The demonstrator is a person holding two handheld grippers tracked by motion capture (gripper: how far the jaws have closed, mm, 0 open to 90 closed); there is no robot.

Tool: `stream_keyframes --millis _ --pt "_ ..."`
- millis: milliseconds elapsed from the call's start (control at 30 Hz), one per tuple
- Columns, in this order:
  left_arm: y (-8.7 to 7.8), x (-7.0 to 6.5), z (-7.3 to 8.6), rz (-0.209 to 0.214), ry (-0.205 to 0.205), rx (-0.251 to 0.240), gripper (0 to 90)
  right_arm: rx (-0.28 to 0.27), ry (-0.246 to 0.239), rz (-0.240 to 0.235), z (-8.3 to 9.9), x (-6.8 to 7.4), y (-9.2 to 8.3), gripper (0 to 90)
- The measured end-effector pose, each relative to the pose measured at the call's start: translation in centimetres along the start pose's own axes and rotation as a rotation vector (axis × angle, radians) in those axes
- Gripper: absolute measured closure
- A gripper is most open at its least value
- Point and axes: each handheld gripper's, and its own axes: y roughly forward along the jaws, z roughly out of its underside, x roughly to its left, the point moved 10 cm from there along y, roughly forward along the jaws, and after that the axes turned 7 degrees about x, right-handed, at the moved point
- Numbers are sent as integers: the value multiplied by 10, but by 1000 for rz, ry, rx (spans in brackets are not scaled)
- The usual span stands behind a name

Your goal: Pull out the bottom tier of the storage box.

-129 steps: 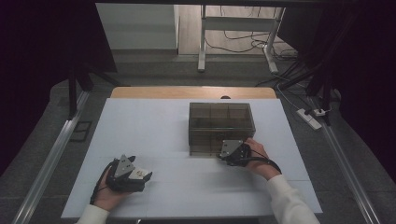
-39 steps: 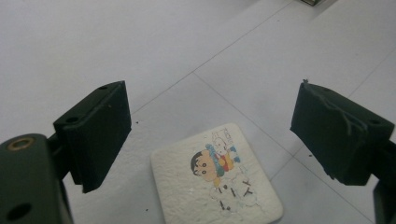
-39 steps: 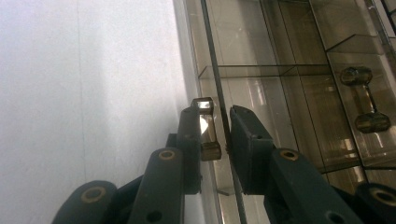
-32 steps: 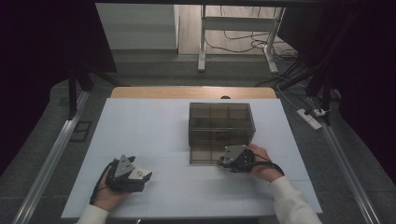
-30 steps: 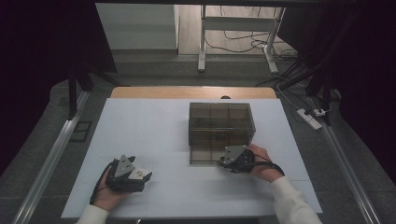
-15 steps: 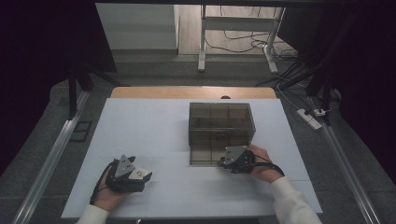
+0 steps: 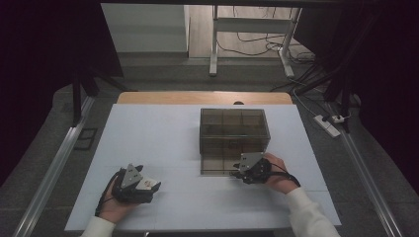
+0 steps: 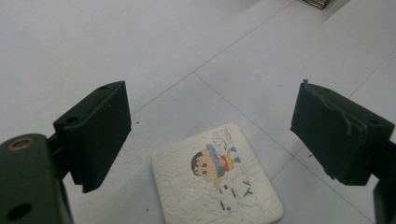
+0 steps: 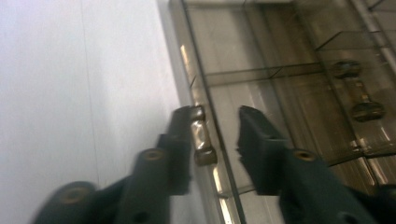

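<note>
While the right gripper sets its half-open fingers astride the box latch, unclamped, the left gripper hovers wide above the untouched tile, lower left; little looks done.

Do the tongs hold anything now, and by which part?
The left tongs are open above a card, holding nothing. The right tongs straddle the latch on the box; a firm grip cannot be told.

Open white table left of the compartment box (sole obstacle, mid-table).
</note>
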Motion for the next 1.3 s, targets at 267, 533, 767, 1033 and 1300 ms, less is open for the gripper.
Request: stream_keyframes --millis 267,533,767,1033,1300 --pt "0 0 0 -2 0 1 122 -111 197 79 2 -8 -12 466" --pt "0 1 0 -1 -2 3 122 -156 293 153 16 -5 -27 440" --pt "2 1 0 4 -5 4 122 -194 328 197 26 -4 -39 439" --pt "3 2 0 13 -13 6 122 -205 378 232 44 -5 -48 416" --pt "2 1 -1 21 -16 1 122 -219 404 268 58 -5 -60 408"
